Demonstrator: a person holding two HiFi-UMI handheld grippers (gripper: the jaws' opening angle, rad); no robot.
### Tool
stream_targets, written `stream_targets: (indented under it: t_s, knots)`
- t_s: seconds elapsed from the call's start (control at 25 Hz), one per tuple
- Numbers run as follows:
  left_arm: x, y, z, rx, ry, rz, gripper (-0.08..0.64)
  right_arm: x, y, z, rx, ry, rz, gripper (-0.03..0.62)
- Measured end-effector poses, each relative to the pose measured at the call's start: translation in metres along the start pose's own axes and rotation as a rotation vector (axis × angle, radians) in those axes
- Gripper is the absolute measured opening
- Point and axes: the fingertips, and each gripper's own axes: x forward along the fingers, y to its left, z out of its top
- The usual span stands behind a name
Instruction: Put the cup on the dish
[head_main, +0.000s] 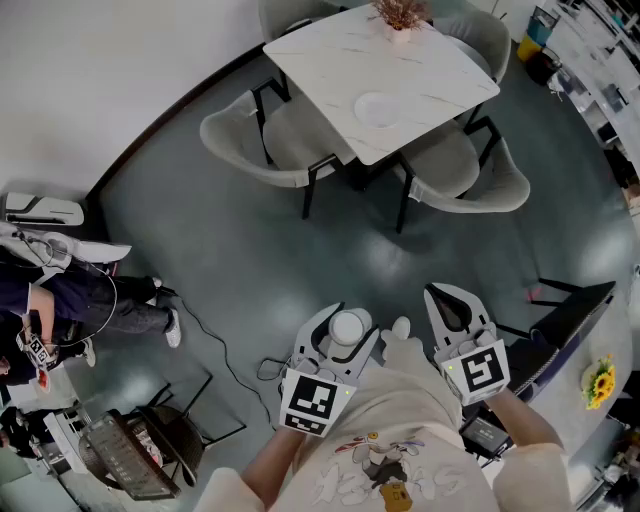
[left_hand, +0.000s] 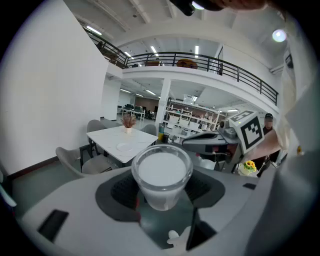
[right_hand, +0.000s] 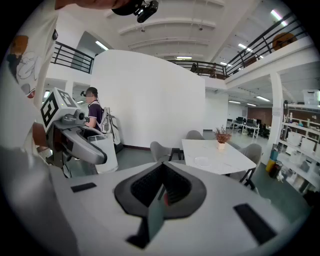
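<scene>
**A:** Status?

**B:** The left hand-held gripper (head_main: 345, 322) has the cup (left_hand: 162, 172). Jaws are spread wide, pads are clamped on its sides, and the cup is upright with the rim up. The right hand-held gripper (head_main: 435, 295) is closed with nothing in it.

**A:** Where's the dish?

**B:** The dish (head_main: 378, 108) is on the white counter (head_main: 430, 70), well apart from me across open floor (head_main: 250, 250). It sits toward the counter's near edge. In the head view it's almost dead ahead of the cup, a touch right. The plant (head_main: 400, 15) is at the far end, clear of it.

**A:** Which arm goes?

**B:** Left, since it holds the cup and lines up with the dish. My read is I close the gap first, then reach in over the near edge between the chairs (head_main: 260, 130). The cup's axis stays vertical all the way and it goes straight down onto the dish.
</scene>
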Motion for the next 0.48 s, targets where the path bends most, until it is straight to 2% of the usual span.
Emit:
stream_targets:
  t_s: [0.12, 0.2, 0.32, 0.4, 0.48]
  knots:
    - [-0.005, -0.037, -0.003, -0.059, 0.005, -0.007, 0.268, -0.032, 0.004, -0.013, -0.005, 0.037, 0.022, 0.005]
    - [-0.002, -0.057, -0.003, -0.052, 0.018, -0.018, 0.268, -0.043, -0.005, -0.023, 0.032, 0.049, 0.024, 0.005]
    - [0.004, -0.076, -0.007, -0.021, 0.043, -0.047, 0.268, -0.051, 0.004, -0.038, 0.086, 0.086, 0.138, 0.005]
    - [0.010, -0.090, -0.011, -0.027, 0.054, -0.066, 0.268, -0.064, 0.010, -0.042, 0.057, 0.101, 0.199, 0.005]
    - [0.018, -0.105, -0.012, -0.023, 0.062, -0.078, 0.268, -0.081, 0.007, -0.046, 0.002, 0.109, 0.209, 0.005]
